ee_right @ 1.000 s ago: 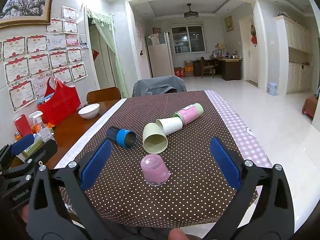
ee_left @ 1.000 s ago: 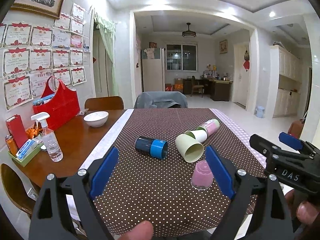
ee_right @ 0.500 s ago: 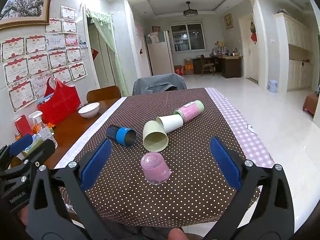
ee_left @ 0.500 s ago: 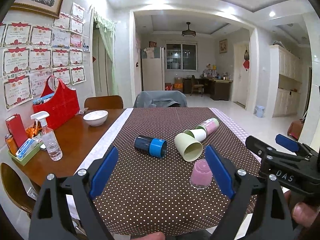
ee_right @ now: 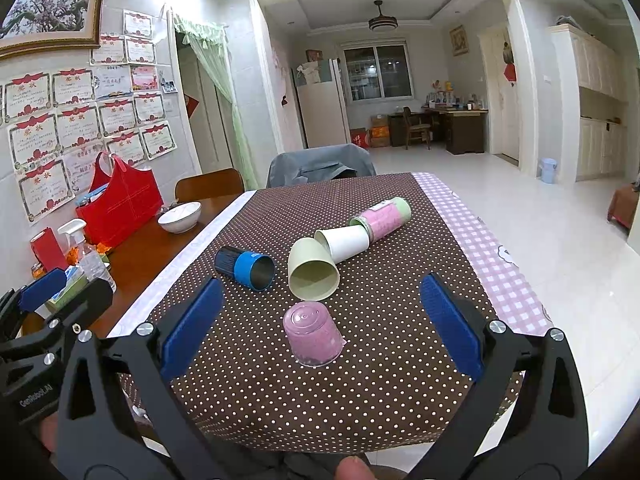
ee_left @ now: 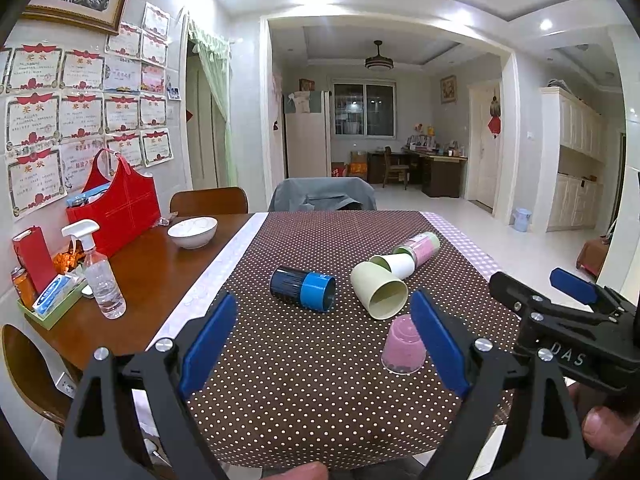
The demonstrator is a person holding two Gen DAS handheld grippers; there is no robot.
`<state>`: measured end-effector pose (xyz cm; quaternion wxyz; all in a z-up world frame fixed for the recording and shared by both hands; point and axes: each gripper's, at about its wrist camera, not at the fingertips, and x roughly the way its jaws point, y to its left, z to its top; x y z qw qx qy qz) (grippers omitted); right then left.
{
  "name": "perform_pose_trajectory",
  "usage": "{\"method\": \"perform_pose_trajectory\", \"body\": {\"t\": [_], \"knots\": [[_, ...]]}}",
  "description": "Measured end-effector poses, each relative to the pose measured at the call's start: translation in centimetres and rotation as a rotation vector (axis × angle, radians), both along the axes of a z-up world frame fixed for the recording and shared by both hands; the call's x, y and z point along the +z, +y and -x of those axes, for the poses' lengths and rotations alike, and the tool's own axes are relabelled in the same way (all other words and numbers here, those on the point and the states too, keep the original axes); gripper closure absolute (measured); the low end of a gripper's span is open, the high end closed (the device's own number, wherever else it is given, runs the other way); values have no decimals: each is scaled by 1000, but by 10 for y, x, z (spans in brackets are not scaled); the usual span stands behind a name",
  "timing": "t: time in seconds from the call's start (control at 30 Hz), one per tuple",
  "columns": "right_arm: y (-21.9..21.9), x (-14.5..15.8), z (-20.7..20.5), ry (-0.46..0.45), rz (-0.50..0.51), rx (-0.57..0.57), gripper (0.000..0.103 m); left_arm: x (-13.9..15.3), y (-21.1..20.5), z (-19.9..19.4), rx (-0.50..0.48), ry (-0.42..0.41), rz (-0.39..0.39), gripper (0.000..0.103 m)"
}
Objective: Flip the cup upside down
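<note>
Now you are holding both tools spread wide above the near edge of the desk (ee_right: 472, 216): left tool (ee_left: 320, 340), right tool (ee_right: 320, 324). Between the right tool's fingers, the pink cup (ee_right: 314, 334) is sitting upside down.

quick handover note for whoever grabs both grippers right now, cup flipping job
Left gripper: open, empty, held above the near table edge.
Right gripper: open, empty, lined up on the pink cup.
Pink cup: already mouth down on the dotted tablecloth.
On their sides: blue-banded cup, green cup, white cup, pink-and-green tumbler.
Done: one cup inverted. Left: probably the four lying ones, nearest the green.
</note>
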<state>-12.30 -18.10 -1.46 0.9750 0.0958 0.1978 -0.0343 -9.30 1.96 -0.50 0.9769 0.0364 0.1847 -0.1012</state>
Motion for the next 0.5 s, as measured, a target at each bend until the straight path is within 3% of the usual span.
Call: {"method": "perform_pose_trajectory", "body": {"t": [0.23,0.5], "knots": [[-1,0,-3,3,0,4,6,2,2,7,-4,-44,-1,16],[0,0,-2,-1,-2,8,6,0,1,0,2,-15,-1,16]]}}
